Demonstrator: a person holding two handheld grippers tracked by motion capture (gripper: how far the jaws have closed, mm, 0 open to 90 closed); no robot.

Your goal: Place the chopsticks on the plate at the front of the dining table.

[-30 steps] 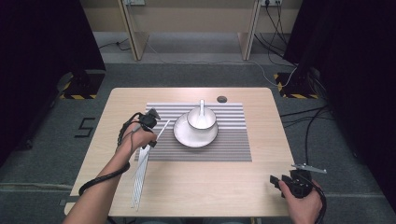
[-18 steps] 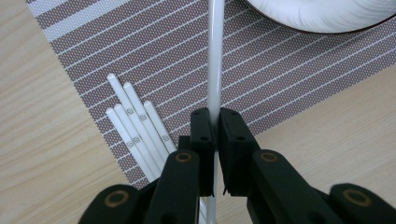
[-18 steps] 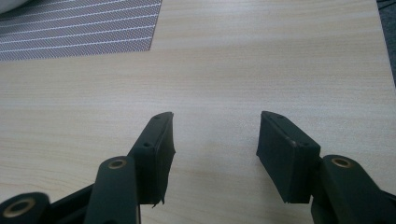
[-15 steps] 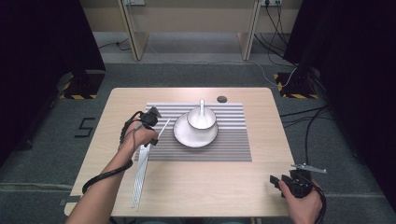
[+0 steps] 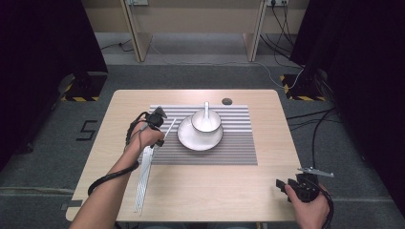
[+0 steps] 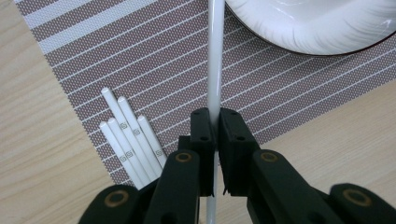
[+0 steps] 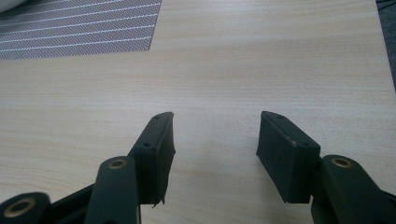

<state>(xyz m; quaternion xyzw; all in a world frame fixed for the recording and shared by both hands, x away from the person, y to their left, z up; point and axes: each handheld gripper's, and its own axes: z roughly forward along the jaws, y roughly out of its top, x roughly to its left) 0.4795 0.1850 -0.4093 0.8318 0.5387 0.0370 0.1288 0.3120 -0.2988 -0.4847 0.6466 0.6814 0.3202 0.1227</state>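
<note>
Pale wood made up the table (image 5: 200, 191), and a striped mat (image 5: 239, 148) lay across the middle of it. On the mat sat a white plate (image 5: 188, 142) with a white bowl (image 5: 206, 121) on top, and a spoon (image 5: 207, 109) stood in the bowl.

My left gripper (image 6: 215, 122) had its two black jaws squeezed tight on one thin white chopstick (image 6: 215, 51). That chopstick pointed out over the mat, just beside the rim of the plate. More white chopsticks (image 6: 130, 140) lay together at the mat's edge, close to my jaws.

I think the chopstick was very light and hard, and it did not bend. It looked smooth and shiny, so I think it could slip or turn in my grip. I held it part way along, with a long piece sticking out in front, and I judged that a good spot.

My right gripper (image 7: 215, 140) rested near the table's corner, well apart from the mat, with its jaws wide apart and nothing between them.
</note>
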